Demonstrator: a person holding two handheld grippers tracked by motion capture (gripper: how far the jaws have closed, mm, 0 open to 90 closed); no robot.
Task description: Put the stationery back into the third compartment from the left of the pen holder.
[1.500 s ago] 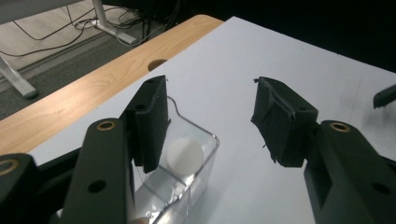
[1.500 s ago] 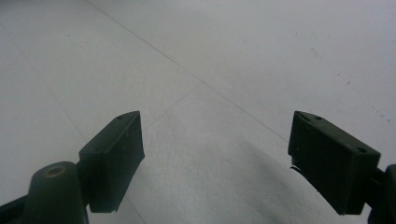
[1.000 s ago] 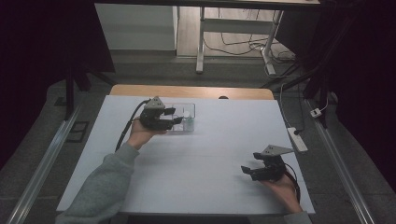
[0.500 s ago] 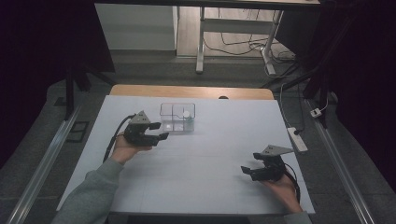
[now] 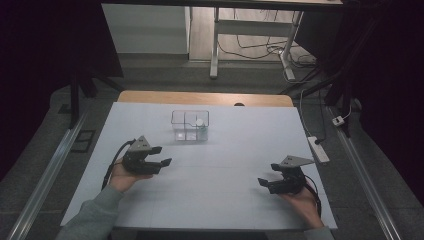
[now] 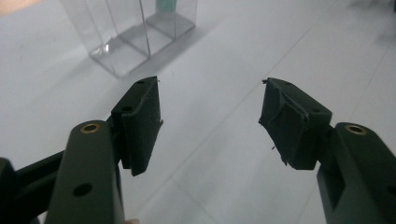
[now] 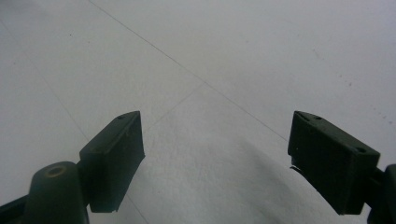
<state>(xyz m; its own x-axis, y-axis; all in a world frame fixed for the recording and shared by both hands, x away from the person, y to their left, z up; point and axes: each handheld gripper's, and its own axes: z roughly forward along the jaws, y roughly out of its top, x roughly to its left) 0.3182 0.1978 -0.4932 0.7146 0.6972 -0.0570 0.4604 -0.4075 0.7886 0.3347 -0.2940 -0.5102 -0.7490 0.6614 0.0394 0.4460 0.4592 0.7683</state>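
Note:
A clear plastic box (image 5: 190,125) with compartments stands at the middle back of the white table (image 5: 225,150); a small white and green item (image 5: 200,123) sits in its right part. My left gripper (image 5: 161,156) hovers open at the front left, well short of the box, nothing between its jaws. In the left gripper view the box (image 6: 135,37) rises beyond the open gripper (image 6: 210,121). My right gripper (image 5: 264,182) rests open near the front right edge, pointing left. The right gripper view has its gripper (image 7: 215,158) open over bare table.
A white power strip (image 5: 320,149) lies at the table's right edge. A wooden strip (image 5: 205,98) borders the far side. Desk legs and cables (image 5: 250,50) stand on the floor beyond. Metal rails (image 5: 45,175) run along both sides.
My left gripper has drawn back from the clear box toward the front left of the table, still open. The right gripper has stayed in place.

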